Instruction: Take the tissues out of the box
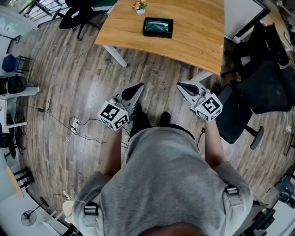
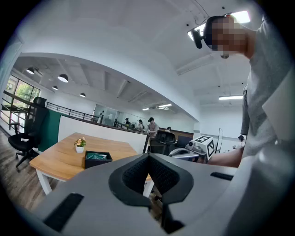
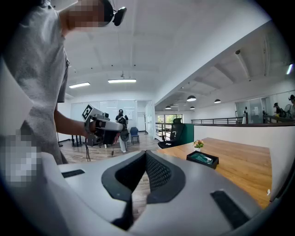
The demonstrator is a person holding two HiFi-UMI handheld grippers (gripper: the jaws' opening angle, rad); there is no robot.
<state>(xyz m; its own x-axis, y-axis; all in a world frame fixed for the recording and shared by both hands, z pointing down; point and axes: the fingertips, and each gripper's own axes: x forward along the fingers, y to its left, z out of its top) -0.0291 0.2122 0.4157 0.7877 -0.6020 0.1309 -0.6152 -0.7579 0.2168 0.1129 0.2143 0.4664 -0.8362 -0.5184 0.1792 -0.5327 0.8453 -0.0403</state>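
Observation:
A black tissue box (image 1: 158, 26) with a green top lies on the wooden table (image 1: 193, 37), well ahead of me. It also shows as a small dark box (image 2: 97, 159) in the left gripper view and as a dark box (image 3: 203, 159) in the right gripper view. My left gripper (image 1: 138, 87) and right gripper (image 1: 181, 85) hang side by side over the floor in front of the person's body, short of the table. Both are shut with nothing between the jaws. The left gripper's jaws (image 2: 148, 156) and the right gripper's jaws (image 3: 145, 154) meet at the tip.
A small potted plant (image 1: 139, 7) stands behind the box. A black office chair (image 1: 251, 99) is at the right of the table and another chair (image 1: 76, 16) at the far left. Cables (image 1: 73, 126) lie on the wood floor at the left.

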